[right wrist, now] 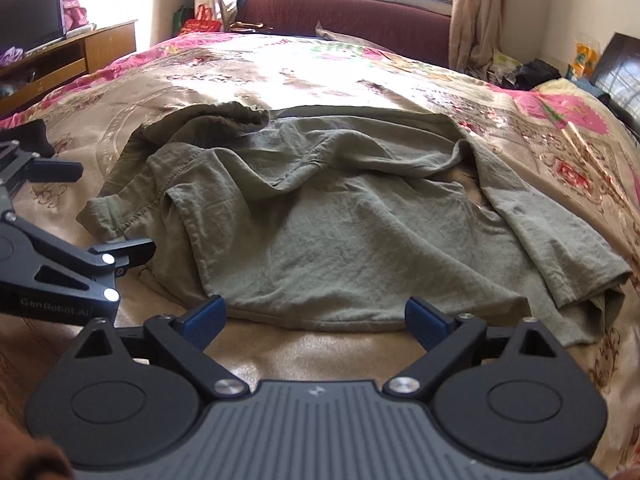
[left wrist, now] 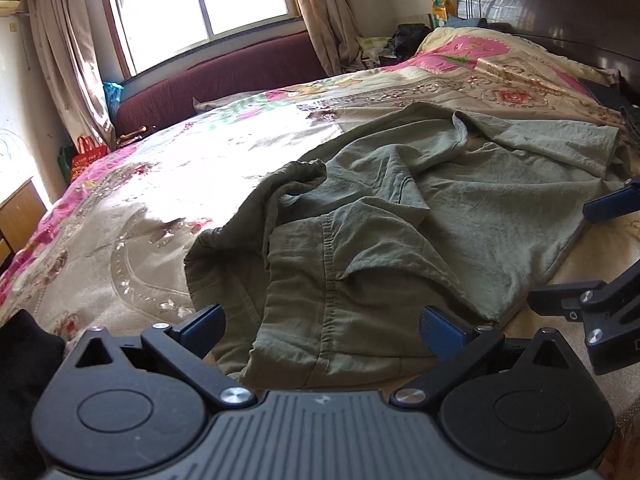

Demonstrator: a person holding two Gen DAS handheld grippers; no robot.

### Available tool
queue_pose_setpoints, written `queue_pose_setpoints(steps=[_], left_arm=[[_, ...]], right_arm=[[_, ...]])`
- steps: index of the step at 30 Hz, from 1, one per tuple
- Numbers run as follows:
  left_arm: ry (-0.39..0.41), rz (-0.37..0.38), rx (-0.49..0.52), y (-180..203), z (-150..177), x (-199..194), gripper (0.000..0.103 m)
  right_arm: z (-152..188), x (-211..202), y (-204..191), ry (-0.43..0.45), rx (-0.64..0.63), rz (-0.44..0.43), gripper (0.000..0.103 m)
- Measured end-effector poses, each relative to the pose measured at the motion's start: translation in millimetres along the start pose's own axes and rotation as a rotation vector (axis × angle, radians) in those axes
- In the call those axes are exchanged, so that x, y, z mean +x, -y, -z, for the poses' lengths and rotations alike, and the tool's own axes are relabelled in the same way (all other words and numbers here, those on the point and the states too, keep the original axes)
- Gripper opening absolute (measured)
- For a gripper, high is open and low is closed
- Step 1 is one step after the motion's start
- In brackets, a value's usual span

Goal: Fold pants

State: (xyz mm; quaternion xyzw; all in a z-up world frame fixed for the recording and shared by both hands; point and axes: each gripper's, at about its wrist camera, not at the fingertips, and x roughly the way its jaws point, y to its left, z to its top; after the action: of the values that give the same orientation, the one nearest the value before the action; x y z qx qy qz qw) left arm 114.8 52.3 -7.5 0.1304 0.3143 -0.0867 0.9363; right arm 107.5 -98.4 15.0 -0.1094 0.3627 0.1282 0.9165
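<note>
Olive-green pants (left wrist: pixel 400 216) lie crumpled on a floral bedspread (left wrist: pixel 160 184), waistband bunched at the left, legs spread to the right. My left gripper (left wrist: pixel 320 330) is open, its blue pads just above the near waist part of the pants, holding nothing. My right gripper (right wrist: pixel 316 320) is open and empty, just short of the near hem of the pants (right wrist: pixel 340 220). The right gripper also shows at the right edge of the left wrist view (left wrist: pixel 600 256). The left gripper shows at the left edge of the right wrist view (right wrist: pixel 80 216).
The bedspread (right wrist: pixel 360 80) covers a wide bed. A dark headboard (left wrist: pixel 560 8) stands at the far right. A maroon sofa (left wrist: pixel 224 76) sits under the window. A wooden cabinet (right wrist: pixel 80 52) stands left. A black cloth (left wrist: pixel 24 360) lies near the left gripper.
</note>
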Motion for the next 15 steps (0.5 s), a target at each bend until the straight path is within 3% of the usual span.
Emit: queue_pose_setpoints(steps=[5, 10, 13, 15], left_arm=[[-0.043, 0.058, 0.022, -5, -4, 24, 0.101], [-0.106, 0.163, 0.018, -20, 5, 19, 0.077], [-0.117, 0.168, 0.027, -25, 6, 16, 0.059], [-0.117, 0.173, 0.024, -26, 5, 19, 0.054]], right_arm=[[-9, 17, -2, -0.020, -0.065, -0.097, 0.088], [-12, 21, -10, -0.010, -0.184, -0.177, 0.088], [-8, 24, -17, -0.013, -0.268, -0.223, 0.088], [-6, 30, -24, -0.021, -0.326, -0.214, 0.087]])
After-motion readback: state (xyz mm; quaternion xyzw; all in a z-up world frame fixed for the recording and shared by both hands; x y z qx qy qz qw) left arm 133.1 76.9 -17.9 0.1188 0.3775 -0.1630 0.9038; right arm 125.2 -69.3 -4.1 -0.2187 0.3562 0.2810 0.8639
